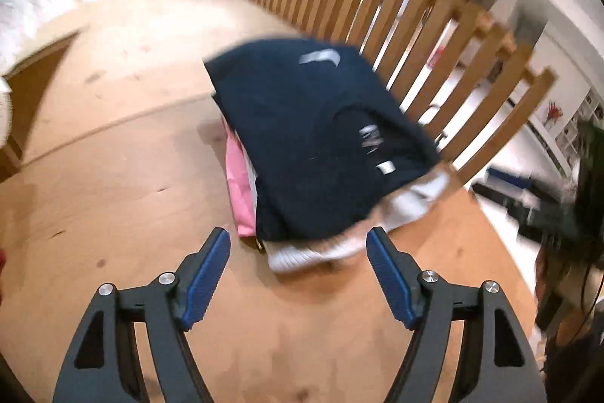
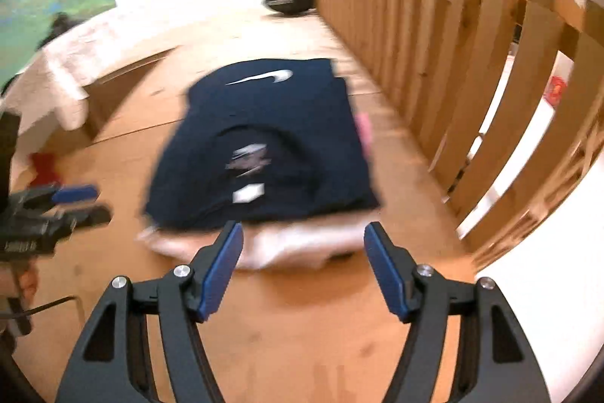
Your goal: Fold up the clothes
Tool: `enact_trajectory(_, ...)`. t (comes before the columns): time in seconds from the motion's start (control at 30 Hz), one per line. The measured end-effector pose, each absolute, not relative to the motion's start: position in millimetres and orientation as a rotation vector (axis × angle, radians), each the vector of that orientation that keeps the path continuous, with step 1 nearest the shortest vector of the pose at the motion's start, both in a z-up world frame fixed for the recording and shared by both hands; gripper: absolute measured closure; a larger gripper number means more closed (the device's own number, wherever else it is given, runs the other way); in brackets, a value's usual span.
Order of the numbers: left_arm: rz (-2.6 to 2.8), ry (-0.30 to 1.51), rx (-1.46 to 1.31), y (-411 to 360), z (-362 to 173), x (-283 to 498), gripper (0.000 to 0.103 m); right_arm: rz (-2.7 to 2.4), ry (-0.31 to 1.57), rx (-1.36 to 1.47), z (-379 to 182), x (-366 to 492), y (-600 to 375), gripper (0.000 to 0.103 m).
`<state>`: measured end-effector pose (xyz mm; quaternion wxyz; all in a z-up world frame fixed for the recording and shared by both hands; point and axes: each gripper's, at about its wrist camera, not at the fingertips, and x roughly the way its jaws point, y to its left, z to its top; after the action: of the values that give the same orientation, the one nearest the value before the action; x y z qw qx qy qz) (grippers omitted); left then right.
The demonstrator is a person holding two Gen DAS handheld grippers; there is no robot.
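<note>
One folded navy shirt [image 1: 309,138], soft, rectangular

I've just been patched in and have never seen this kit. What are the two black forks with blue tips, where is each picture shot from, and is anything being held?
Each black fork is a pair of hand-held tongs; a person carries one in each hand. A wide-angle camera sits on each and looks forward along its two fingers, so both pictures curve at the edges. One picture comes from the left tongs, the other from the right tongs. In the right view the left tongs also show at the left edge.

On the wooden floor lies a stack of folded clothes: a navy T-shirt on top, a pink garment and a white garment underneath. A wooden slatted railing runs beside the stack.

Nothing is held: both tongs stand open with nothing between their blue pads, just short of the stack.
</note>
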<state>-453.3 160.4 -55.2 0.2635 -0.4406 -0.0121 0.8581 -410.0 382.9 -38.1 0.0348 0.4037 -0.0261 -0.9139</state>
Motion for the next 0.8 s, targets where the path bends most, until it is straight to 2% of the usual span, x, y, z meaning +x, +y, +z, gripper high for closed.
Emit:
enact_trajectory(0.2,2.329,0.003,-1.128,137.6,-26.8,-389.4,0.026,-2.935,0.213,1.227,-19.3,-329.9,326.0,0.037)
enact_trajectory(0.37,2.384,0.086,-1.082,129.1,-13.9,-323.3,0.023,-2.917,0.078,1.192,-11.9,-279.0,316.9,0.037)
enact_trajectory(0.5,2.428,0.129,-1.067,122.8,-15.0,-279.7,0.021,-2.944,0.081,1.133,-1.8,-243.0,305.2,0.037)
enact_trajectory(0.8,2.426,0.105,-0.994,96.4,-7.9,-182.0,0.021,-3.006,0.027,1.07,3.2,-161.5,282.7,0.036)
